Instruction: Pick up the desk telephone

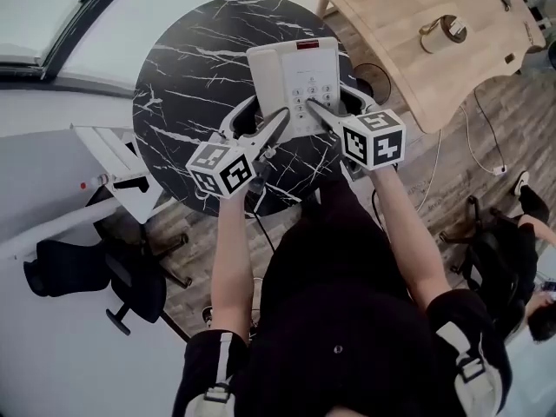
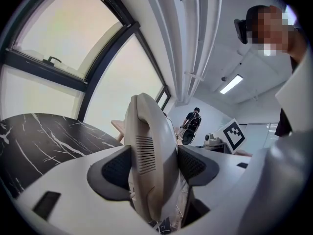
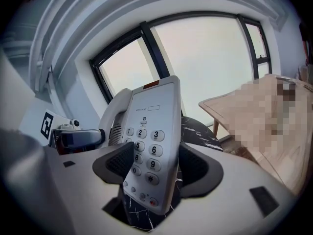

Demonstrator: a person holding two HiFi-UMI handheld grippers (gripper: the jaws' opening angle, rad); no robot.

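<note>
A white desk telephone [image 1: 294, 76] with a red strip at its top is held over the round black marble table [image 1: 182, 85]. My left gripper [image 1: 271, 122] is shut on its handset side; in the left gripper view the pads press the handset [image 2: 146, 151] on both flanks, with the left gripper [image 2: 154, 166] around it. My right gripper [image 1: 318, 108] is shut on the keypad side. In the right gripper view the keypad of the telephone [image 3: 151, 131] stands tilted between the pads of the right gripper [image 3: 154, 164], marble showing below its lower edge.
A light wooden table [image 1: 391, 33] with a tape roll [image 1: 443, 31] stands at the right. A white rack [image 1: 122, 176] and a black office chair [image 1: 82, 276] are at the left. A seated person [image 1: 530, 233] is at the far right, and large windows [image 3: 210, 67] lie ahead.
</note>
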